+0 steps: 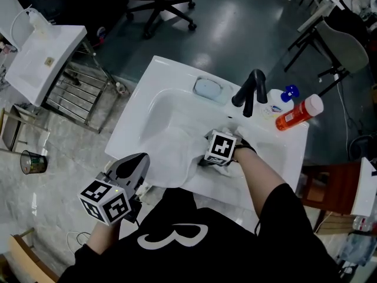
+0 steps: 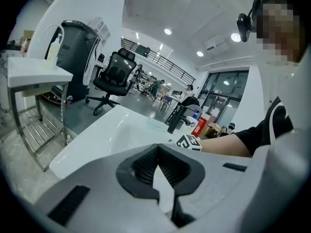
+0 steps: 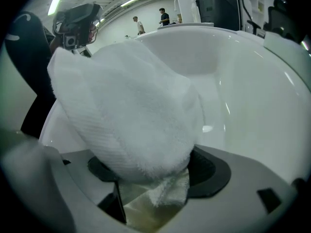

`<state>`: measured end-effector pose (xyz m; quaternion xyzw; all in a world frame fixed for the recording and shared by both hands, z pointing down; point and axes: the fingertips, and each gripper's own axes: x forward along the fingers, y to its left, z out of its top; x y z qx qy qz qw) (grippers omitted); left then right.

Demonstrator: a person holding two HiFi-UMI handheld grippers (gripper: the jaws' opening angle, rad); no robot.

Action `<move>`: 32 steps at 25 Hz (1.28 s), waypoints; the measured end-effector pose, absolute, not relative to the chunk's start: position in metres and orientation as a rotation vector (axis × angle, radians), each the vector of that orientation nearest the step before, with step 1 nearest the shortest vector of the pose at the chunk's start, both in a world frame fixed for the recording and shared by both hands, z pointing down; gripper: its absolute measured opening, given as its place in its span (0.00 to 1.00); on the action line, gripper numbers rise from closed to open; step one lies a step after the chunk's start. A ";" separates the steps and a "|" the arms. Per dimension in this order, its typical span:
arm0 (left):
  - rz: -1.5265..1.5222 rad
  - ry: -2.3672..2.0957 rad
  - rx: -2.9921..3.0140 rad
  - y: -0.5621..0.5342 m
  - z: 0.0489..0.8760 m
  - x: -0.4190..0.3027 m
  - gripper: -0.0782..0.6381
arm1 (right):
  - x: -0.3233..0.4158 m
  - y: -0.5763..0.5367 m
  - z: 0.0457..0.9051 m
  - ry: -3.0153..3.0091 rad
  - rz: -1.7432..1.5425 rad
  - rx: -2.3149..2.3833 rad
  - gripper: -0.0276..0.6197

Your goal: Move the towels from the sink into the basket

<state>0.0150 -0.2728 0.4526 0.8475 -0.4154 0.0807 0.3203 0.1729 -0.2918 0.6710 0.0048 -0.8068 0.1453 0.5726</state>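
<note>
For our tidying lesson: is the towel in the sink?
In: the towel lies in the sink basin, between the right gripper's jaws.

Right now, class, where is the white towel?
Head view: the white towel lies in the sink, draped over its near rim, just below the black tap. It sits between the jaws of the right tongs.

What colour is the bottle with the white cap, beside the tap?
Orange. The bottle shows best in the head view.

hidden: right tongs [image 3: 155, 178] pads, under towel [image 3: 126, 106] | cut off: office chair [image 1: 162, 2], top edge
</note>
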 end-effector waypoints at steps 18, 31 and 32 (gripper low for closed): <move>0.195 -1.109 2.252 -0.242 0.430 0.024 0.12 | 0.180 -0.280 0.615 -2.011 0.261 0.177 0.32; 0.188 -1.103 2.333 -0.203 0.391 0.047 0.12 | 0.180 -0.265 0.506 -2.291 0.254 0.476 0.32; 0.186 -1.105 2.340 -0.200 0.388 0.048 0.12 | 0.179 -0.263 0.495 -2.317 0.247 0.505 0.32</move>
